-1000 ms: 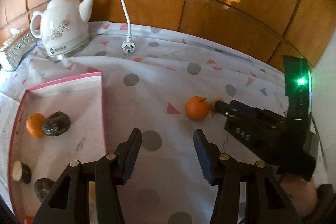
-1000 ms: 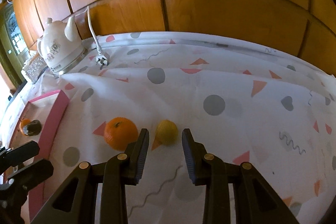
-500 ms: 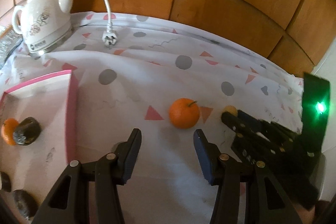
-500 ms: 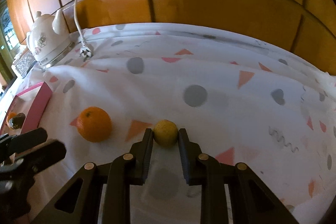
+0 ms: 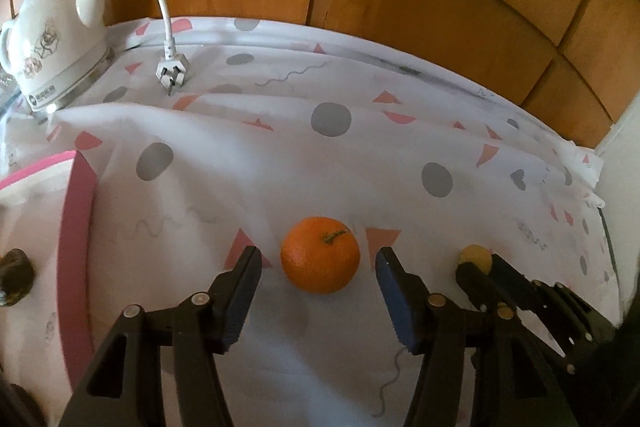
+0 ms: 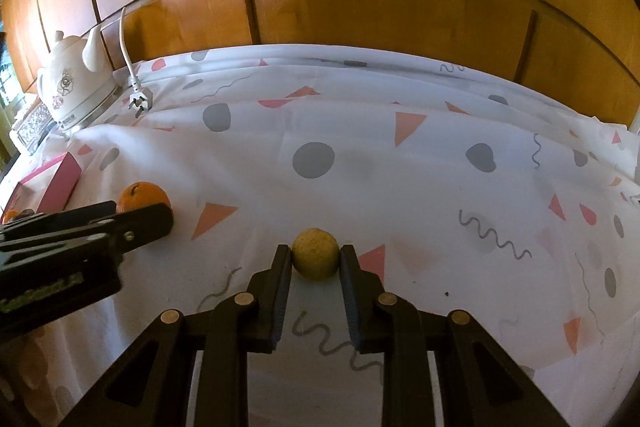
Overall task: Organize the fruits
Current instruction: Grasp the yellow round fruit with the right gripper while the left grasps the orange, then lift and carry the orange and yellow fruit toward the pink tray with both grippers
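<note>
Since a second ago, closed in on both fruits: right tool point(image 6: 315, 254) now clamped on the small yellow fruit point(image 6: 315, 259) at lower centre, left tool point(image 5: 318, 265) opening around the unpinched orange point(image 5: 320, 254), pink tray point(image 5: 76, 227) waiting at left

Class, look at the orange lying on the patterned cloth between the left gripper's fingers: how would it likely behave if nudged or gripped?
The orange is round and sits free on the cloth, so a nudge would probably roll it. Its peel looks firm, likely tolerating a moderate squeeze. The left gripper, jaws opening, does not touch it.
</note>
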Available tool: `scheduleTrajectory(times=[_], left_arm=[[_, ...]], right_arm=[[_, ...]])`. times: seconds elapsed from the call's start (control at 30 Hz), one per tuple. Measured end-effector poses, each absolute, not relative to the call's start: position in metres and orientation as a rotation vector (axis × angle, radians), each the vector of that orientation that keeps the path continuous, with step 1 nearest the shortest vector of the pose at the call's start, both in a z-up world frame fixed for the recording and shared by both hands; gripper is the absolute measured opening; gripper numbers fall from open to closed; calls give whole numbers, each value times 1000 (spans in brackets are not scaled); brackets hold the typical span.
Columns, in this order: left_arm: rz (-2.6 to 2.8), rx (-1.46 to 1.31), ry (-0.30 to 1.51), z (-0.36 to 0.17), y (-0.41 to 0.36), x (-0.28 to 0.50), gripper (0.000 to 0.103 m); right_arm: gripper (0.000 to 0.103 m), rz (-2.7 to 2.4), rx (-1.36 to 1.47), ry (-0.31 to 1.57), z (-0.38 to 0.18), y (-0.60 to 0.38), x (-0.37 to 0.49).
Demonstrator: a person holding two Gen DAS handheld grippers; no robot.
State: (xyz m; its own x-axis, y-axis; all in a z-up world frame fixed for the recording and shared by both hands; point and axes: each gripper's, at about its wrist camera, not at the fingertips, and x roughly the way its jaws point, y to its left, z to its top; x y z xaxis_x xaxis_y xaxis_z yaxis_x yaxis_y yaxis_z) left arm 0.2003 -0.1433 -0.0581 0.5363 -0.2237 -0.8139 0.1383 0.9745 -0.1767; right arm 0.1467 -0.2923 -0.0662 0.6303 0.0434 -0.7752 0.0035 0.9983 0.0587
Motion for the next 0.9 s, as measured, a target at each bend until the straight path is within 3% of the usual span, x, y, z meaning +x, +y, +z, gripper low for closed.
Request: scheduleTrajectory(times=[0.03, 0.1, 0.13, 0.9], left_arm=[[-212, -93, 982, -60, -143, 201, 57], [-213, -86, 960, -60, -143, 202, 41], [-219, -87, 957, -61, -143, 203, 40], [-235, -54, 938, -53, -130, 136, 38]], right_arm=[[24, 21, 53, 887, -66, -292, 147], [24, 20, 50, 886, -66, -291, 146], [24, 20, 51, 885, -66, -291, 146], [24, 31, 24, 935, -67, -287, 108]])
